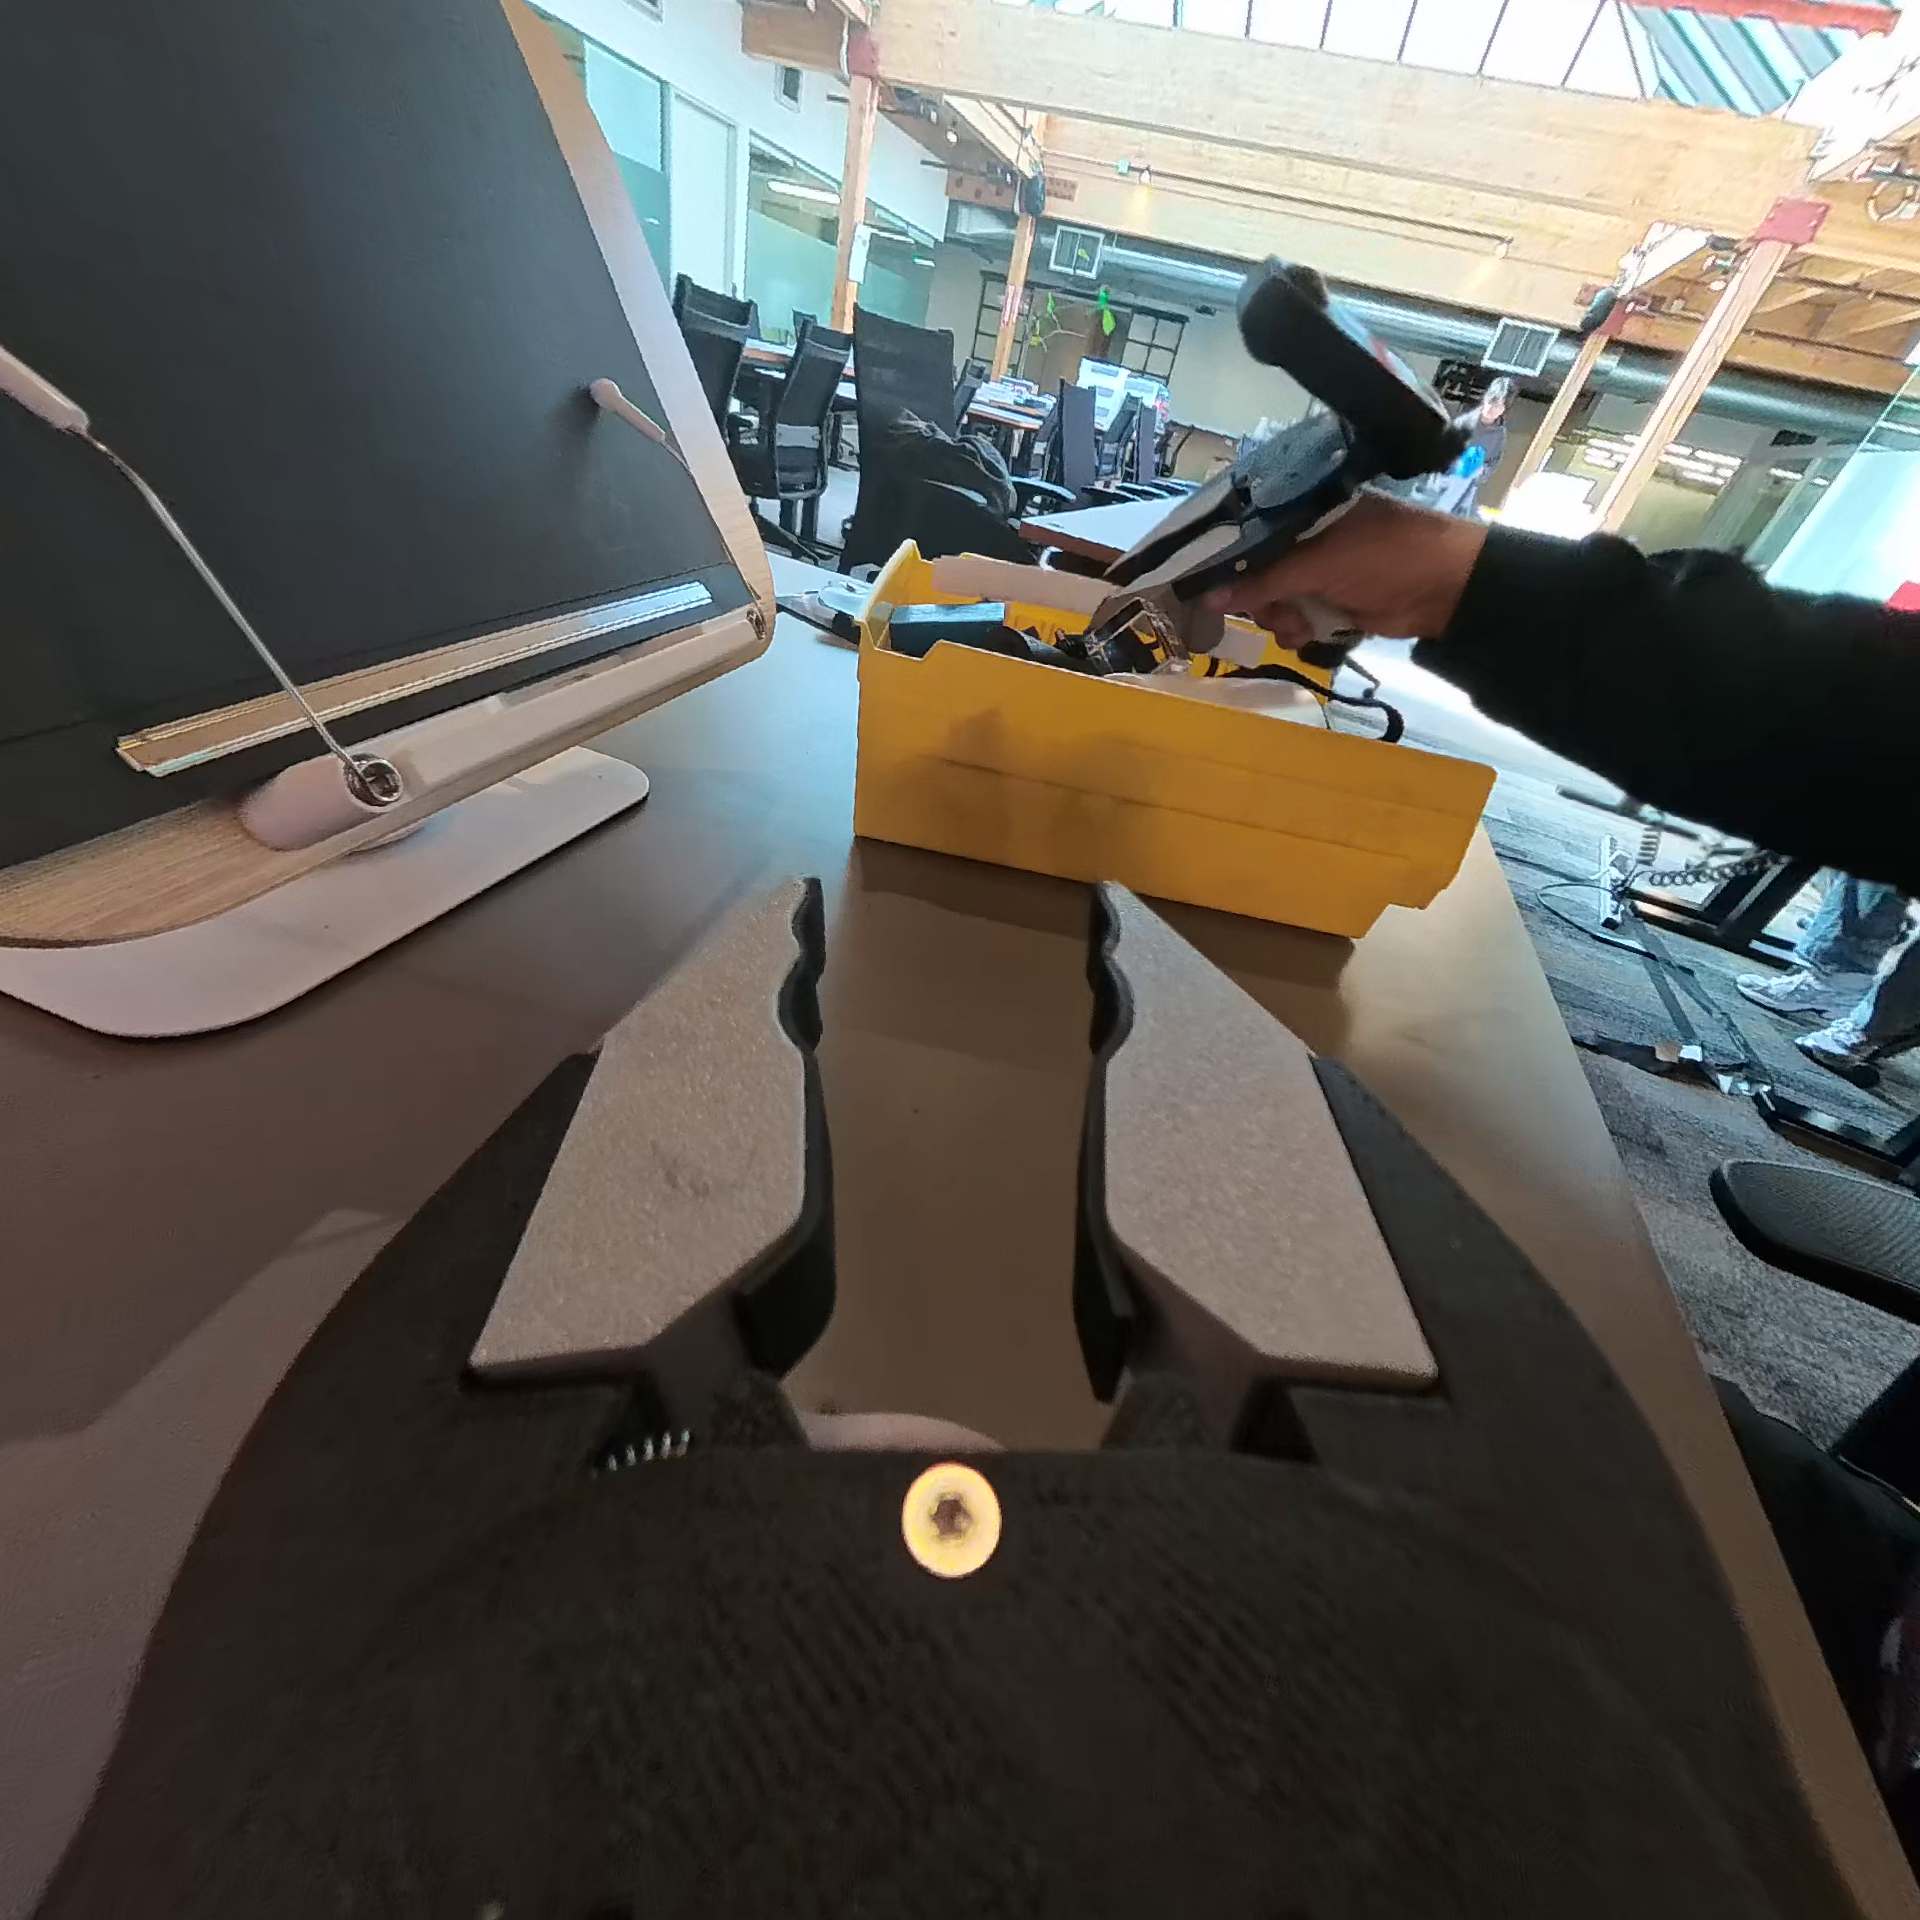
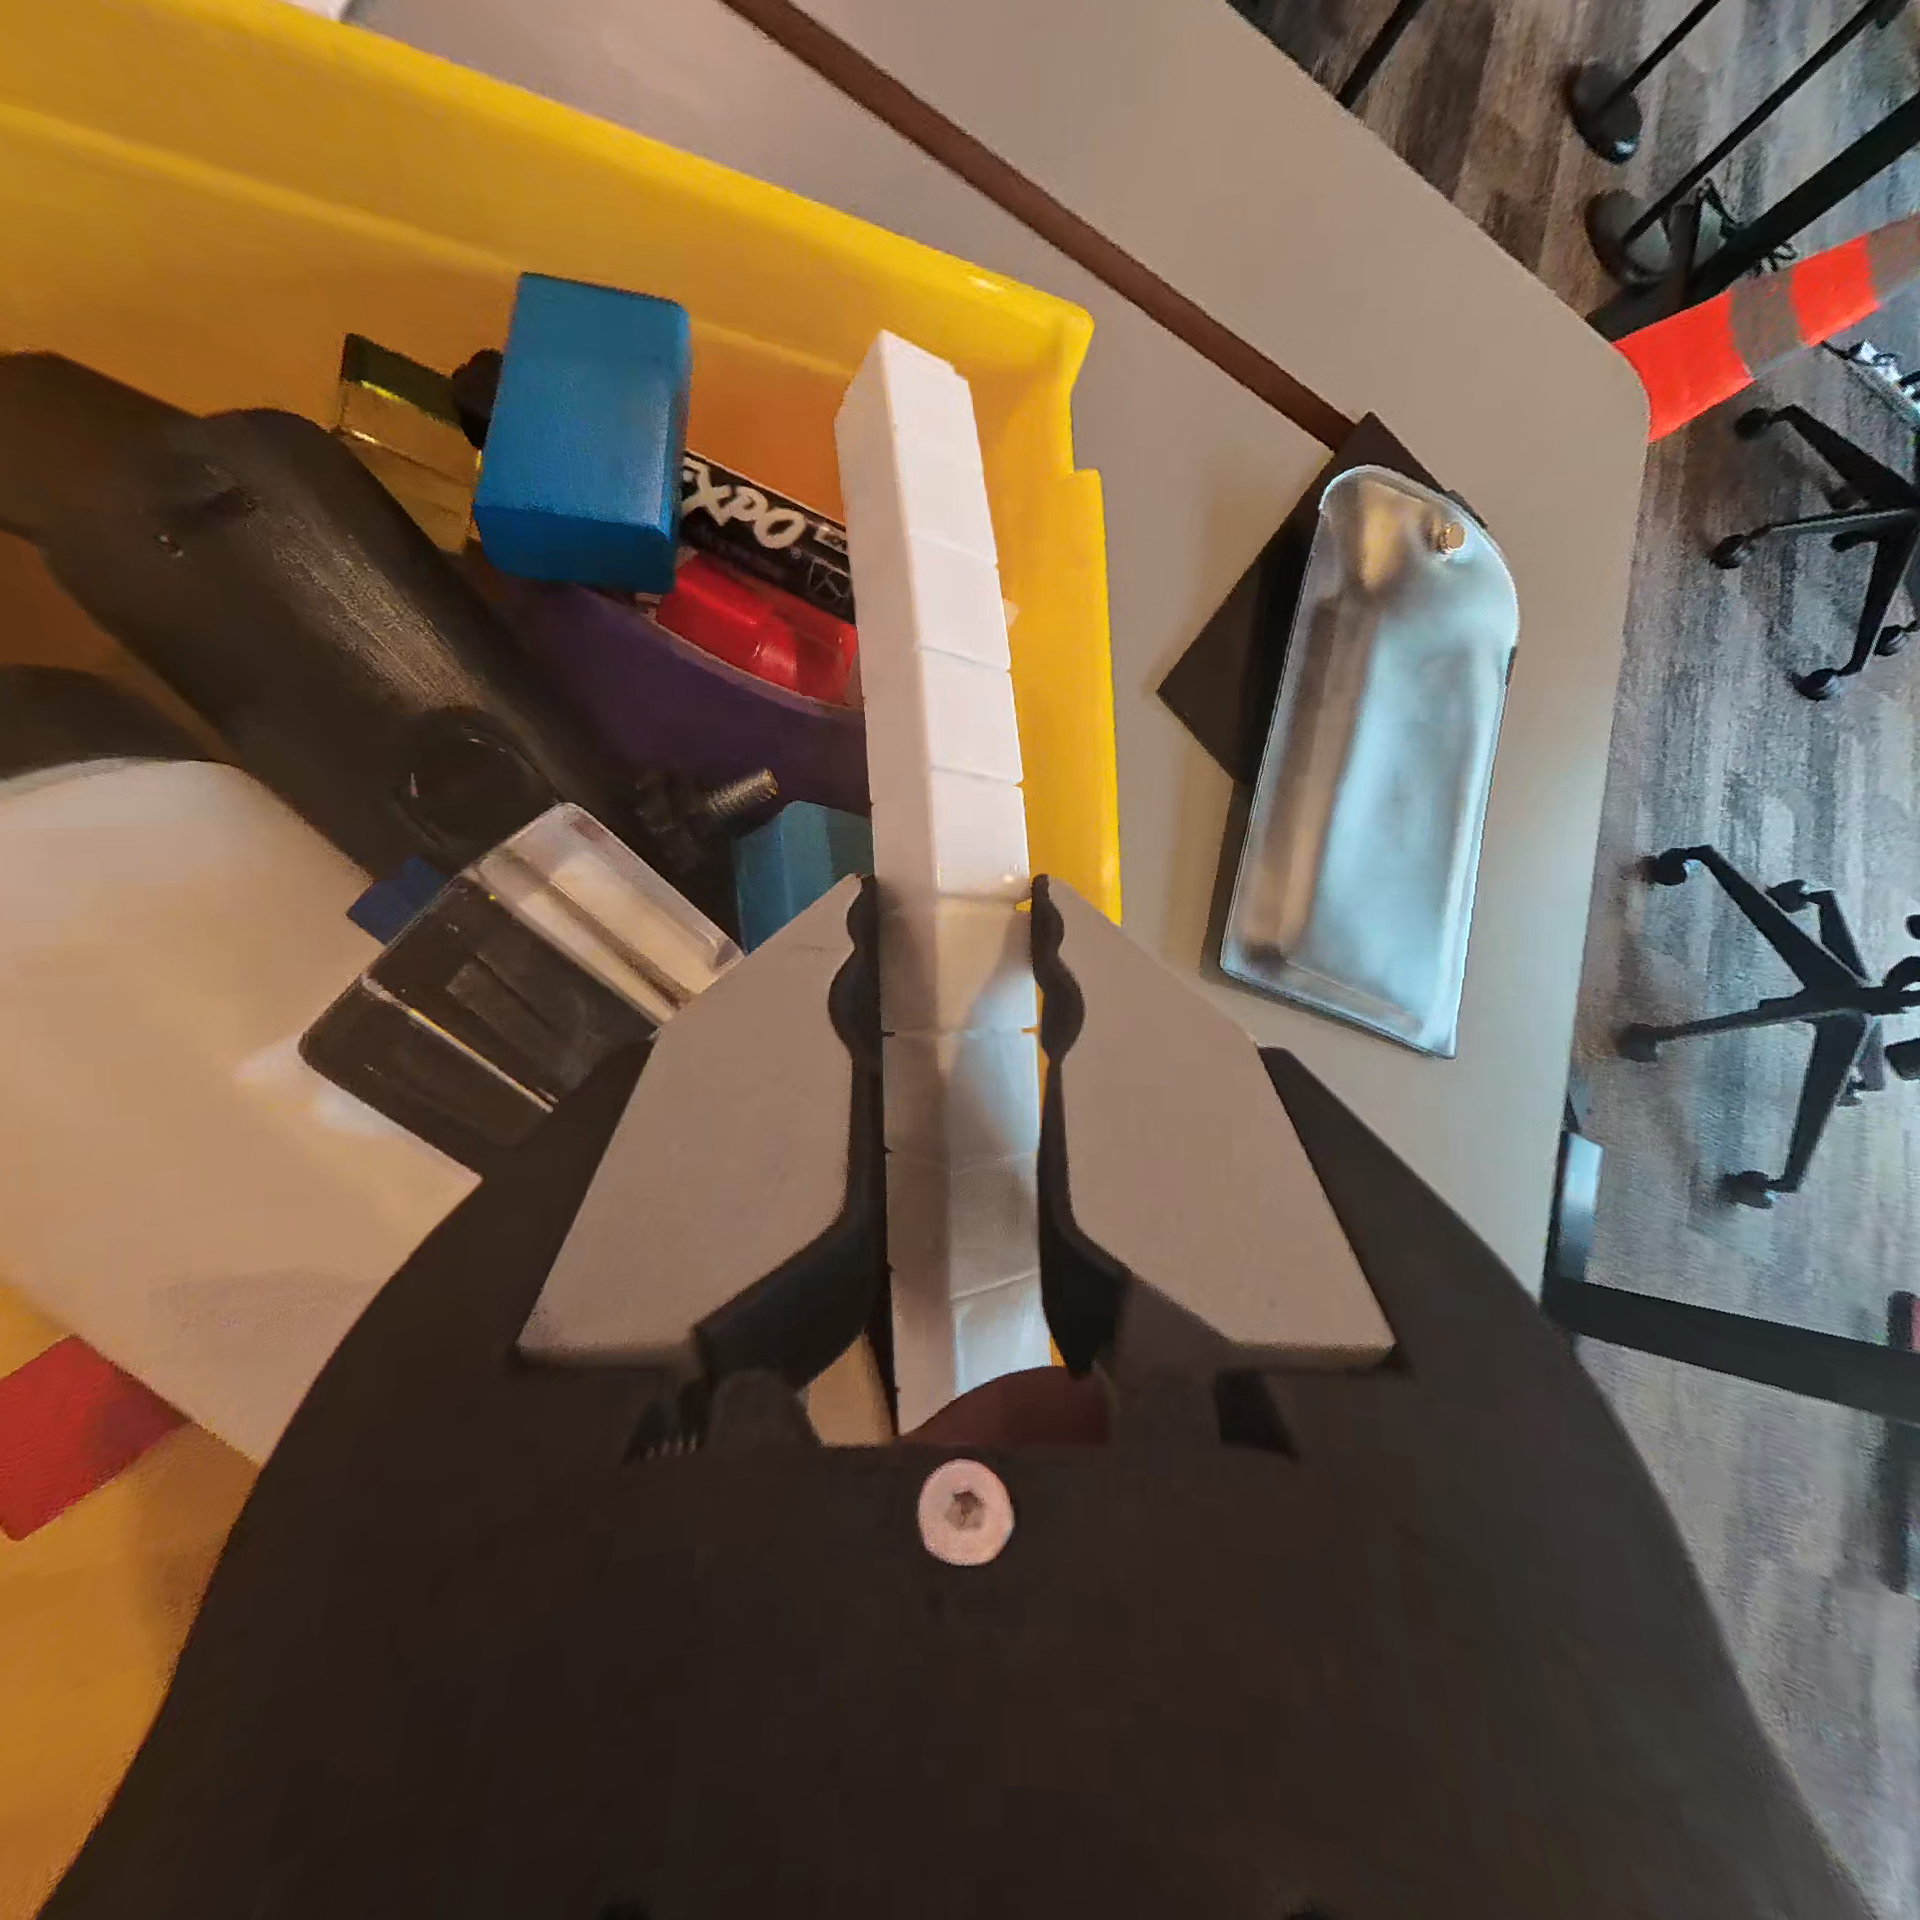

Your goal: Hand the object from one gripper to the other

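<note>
A long white segmented stick (image 2: 935, 623) is clamped between the jaws of my right gripper (image 2: 951, 894), lying lengthwise along the fingers and sticking out over the yellow bin (image 2: 260, 187). In the left wrist view the right gripper (image 1: 1143, 597) hangs over the far end of the yellow bin (image 1: 1143, 790) in a person's hand, with the white stick (image 1: 997, 580) pointing left. My left gripper (image 1: 951, 904) is open and empty, low over the dark table just in front of the bin.
The bin holds a blue block (image 2: 582, 436), markers, a black part and a clear box (image 2: 582, 914). A tilted dark board on a white stand (image 1: 312, 364) stands at the left. A clear pouch (image 2: 1371, 769) lies beside the bin. The table edge (image 1: 1558, 987) runs along the right.
</note>
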Demonstrator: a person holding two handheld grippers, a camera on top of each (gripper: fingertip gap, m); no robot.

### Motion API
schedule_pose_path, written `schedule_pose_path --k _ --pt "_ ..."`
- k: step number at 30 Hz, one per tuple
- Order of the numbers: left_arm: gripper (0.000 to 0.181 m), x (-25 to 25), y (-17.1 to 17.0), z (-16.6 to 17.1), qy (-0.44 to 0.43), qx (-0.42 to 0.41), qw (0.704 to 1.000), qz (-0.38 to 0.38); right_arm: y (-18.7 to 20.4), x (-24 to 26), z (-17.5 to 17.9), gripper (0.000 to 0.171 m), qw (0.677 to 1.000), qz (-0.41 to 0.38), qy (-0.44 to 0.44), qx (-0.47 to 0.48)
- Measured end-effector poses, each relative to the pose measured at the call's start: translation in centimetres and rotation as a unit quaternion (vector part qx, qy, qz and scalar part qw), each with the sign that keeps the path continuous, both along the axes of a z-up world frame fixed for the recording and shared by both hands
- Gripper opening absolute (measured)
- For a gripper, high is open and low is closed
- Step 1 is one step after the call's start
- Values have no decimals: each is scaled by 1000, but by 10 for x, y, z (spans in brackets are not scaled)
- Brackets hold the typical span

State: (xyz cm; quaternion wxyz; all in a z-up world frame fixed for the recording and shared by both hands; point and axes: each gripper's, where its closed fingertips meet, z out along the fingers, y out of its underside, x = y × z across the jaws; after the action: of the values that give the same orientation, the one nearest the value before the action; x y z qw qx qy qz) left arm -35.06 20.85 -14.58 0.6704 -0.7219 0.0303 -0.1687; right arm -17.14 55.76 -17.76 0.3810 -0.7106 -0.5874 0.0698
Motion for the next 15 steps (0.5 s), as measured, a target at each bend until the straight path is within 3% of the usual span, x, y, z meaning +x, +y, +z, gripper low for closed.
schedule_pose_path --k 4,10,15 --pt "48 2 1 -2 7 -5 1000 -2 0 0 6 29 999 5 -33 23" --pt "48 2 1 -1 -4 -5 1000 -5 -16 -1 38 35 998 42 6 37" --pt "48 4 2 -4 6 -11 1000 -6 -16 8 64 17 997 39 33 58"
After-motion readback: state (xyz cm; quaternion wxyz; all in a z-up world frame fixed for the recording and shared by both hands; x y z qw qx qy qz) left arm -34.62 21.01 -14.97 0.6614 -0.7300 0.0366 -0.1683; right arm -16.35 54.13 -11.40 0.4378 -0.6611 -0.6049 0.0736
